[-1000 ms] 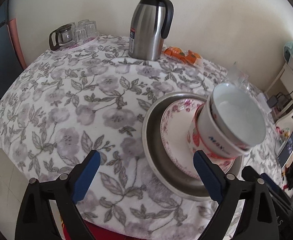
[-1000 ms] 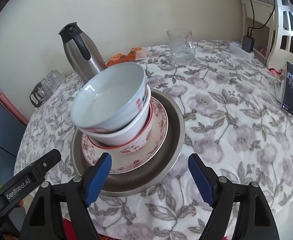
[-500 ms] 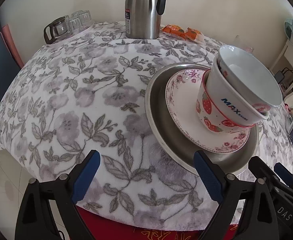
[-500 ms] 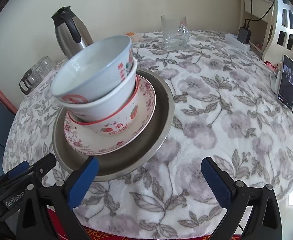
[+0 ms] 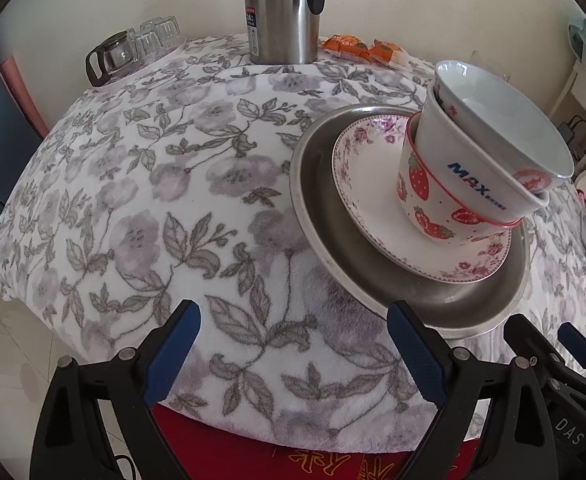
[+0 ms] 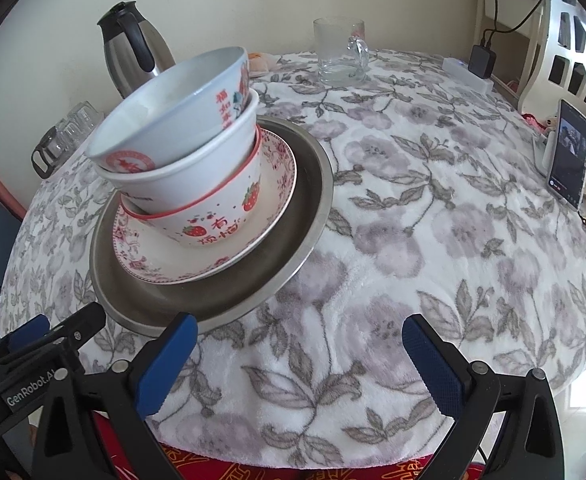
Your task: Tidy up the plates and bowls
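A stack stands near the table's front edge: a steel plate (image 5: 325,240) (image 6: 293,248), on it a pink floral plate (image 5: 373,208) (image 6: 269,216), then a strawberry bowl (image 5: 421,200) (image 6: 221,220), a white bowl (image 5: 469,164) (image 6: 189,180) and a pale blue bowl (image 5: 509,128) (image 6: 173,116) on top, leaning. My left gripper (image 5: 293,356) is open over the cloth, left of the stack, nothing between its fingers. My right gripper (image 6: 301,364) is open wide, just right of the steel plate's near rim, empty.
A floral cloth covers the round table (image 5: 173,184) (image 6: 433,220). At the back stand a steel thermos jug (image 5: 281,12) (image 6: 133,44), small glasses with a glass pot (image 5: 133,48), orange snack packets (image 5: 357,48) and a glass mug (image 6: 341,52). A phone (image 6: 569,152) leans at the right.
Both grippers drew back toward the table's near edge and sank. The right gripper's fingers spread wider. The stack stayed in place.
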{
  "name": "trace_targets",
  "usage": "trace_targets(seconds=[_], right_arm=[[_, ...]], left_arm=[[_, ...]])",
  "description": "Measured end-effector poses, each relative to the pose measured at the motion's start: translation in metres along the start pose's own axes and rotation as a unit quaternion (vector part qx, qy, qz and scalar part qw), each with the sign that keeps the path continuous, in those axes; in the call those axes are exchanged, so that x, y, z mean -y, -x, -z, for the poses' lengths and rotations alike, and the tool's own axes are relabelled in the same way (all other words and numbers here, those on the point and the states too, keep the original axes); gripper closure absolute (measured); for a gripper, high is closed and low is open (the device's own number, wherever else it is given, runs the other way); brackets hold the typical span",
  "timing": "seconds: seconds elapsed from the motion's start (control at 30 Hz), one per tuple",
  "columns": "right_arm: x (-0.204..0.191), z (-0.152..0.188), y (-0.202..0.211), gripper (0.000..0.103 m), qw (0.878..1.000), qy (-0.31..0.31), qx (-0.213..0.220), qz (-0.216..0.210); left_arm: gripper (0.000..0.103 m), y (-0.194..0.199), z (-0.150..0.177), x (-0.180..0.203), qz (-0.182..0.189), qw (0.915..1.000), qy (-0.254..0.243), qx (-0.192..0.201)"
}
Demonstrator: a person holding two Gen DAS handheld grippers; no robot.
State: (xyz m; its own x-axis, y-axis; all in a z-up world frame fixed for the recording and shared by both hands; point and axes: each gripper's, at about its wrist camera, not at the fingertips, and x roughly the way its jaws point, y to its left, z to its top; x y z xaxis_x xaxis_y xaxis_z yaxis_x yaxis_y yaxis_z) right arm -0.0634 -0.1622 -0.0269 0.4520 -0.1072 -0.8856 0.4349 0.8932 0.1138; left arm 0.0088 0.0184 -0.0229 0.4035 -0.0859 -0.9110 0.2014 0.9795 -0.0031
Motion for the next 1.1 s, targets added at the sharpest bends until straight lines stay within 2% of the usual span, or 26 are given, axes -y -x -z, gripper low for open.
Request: trace_targets(seconds=[1.1], right_arm=[[0.012, 0.003, -0.007, 0.000, 1.000, -0.014, -0.010, 0.012]], left_arm=[[0.008, -0.008, 0.001, -0.004, -0.036, 0.9991, -0.003, -0.024]])
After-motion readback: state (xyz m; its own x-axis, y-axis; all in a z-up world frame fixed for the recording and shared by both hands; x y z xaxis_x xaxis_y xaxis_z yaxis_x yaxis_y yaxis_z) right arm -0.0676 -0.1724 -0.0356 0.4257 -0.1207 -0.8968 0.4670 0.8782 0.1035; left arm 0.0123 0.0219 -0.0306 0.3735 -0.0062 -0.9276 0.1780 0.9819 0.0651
